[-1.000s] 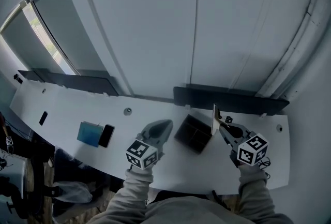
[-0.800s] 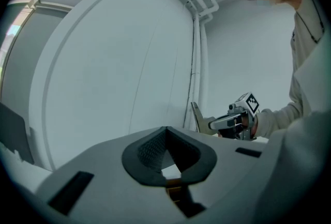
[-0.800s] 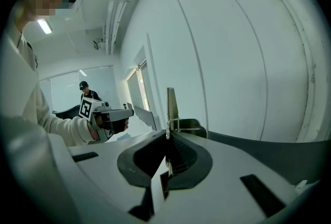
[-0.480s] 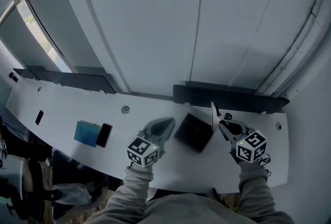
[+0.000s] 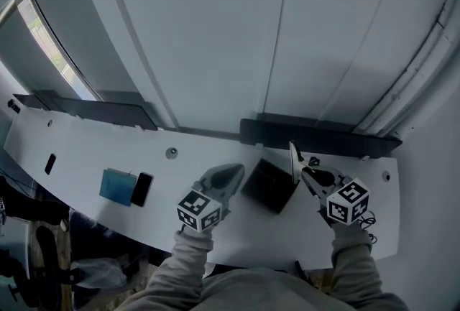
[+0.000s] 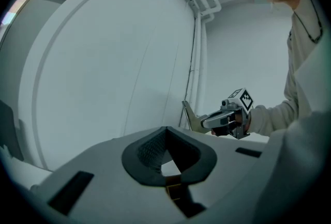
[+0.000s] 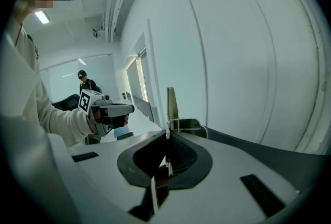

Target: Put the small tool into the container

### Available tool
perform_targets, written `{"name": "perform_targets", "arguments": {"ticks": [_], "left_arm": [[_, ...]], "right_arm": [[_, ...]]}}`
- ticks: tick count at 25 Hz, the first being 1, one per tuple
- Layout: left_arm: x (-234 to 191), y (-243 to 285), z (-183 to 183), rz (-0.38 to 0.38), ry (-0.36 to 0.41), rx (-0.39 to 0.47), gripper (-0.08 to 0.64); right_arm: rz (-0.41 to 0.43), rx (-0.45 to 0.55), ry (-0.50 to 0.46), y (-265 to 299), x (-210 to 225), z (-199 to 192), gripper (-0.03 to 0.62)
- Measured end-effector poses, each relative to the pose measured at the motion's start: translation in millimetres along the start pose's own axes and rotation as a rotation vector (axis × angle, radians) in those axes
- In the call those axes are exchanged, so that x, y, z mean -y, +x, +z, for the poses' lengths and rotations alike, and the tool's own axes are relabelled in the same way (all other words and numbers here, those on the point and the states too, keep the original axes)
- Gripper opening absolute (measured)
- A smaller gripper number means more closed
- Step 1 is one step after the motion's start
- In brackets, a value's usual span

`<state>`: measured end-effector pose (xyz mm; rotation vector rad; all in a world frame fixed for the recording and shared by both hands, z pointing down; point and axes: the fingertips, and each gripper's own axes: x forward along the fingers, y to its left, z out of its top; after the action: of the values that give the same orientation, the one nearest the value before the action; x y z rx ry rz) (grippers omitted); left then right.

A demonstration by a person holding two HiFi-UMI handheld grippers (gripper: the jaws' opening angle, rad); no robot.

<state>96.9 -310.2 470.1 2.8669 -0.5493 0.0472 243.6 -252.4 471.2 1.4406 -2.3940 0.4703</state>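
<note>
A black open container point(image 5: 269, 186) sits on the white table point(image 5: 86, 159) between my two grippers. My right gripper point(image 5: 305, 174) hangs just right of it, shut on the small tool point(image 5: 293, 161), a thin flat metal piece that stands upright over the container's right edge. In the right gripper view the small tool point(image 7: 171, 105) rises from the closed tips of the right gripper point(image 7: 166, 134). My left gripper point(image 5: 228, 174) lies just left of the container, jaws together and holding nothing. The left gripper point(image 6: 166, 130) view shows the right gripper point(image 6: 204, 122) with the small tool point(image 6: 189, 115).
A blue flat box point(image 5: 115, 186) and a black phone point(image 5: 141, 189) lie at the table's left, with a small dark object point(image 5: 49, 163) farther left. Dark rails point(image 5: 316, 137) run along the table's back edge against the wall. A person point(image 7: 85, 82) stands far behind.
My right gripper with the small tool has drifted slightly left toward the container. The left gripper has hardly moved.
</note>
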Motion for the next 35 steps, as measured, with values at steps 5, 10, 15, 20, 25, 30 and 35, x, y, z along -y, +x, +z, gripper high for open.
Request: {"name": "perform_targets", "arguments": {"ticks": [5, 10, 15, 20, 25, 30, 35], "left_arm": [[-10, -5, -12, 0.007, -0.036, -0.001, 0.000], [-17, -10, -25, 0.020, -0.061, -0.009, 0.001], [-15, -15, -46, 0.011, -0.087, -0.034, 0.000], [-17, -21, -55, 0.019, -0.102, -0.042, 0.000], [-25, -30, -63, 0.047, -0.110, -0.056, 0.001], [-28, -42, -70, 0.070, -0.116, -0.067, 0.001], [-34, -51, -74, 0.092, -0.117, -0.072, 0.002]], "right_arm": [[0.006, -0.081, -0.053, 14, -3, -13, 0.020], [0.013, -0.146, -0.087, 30, -1, -30, 0.020], [0.015, -0.191, -0.087, 42, 4, -46, 0.020], [0.020, -0.238, -0.105, 51, 6, -58, 0.020], [0.022, -0.275, -0.138, 59, 9, -66, 0.020], [0.030, -0.333, -0.153, 73, 15, -85, 0.020], [0.039, -0.374, -0.169, 82, 18, -96, 0.020]]}}
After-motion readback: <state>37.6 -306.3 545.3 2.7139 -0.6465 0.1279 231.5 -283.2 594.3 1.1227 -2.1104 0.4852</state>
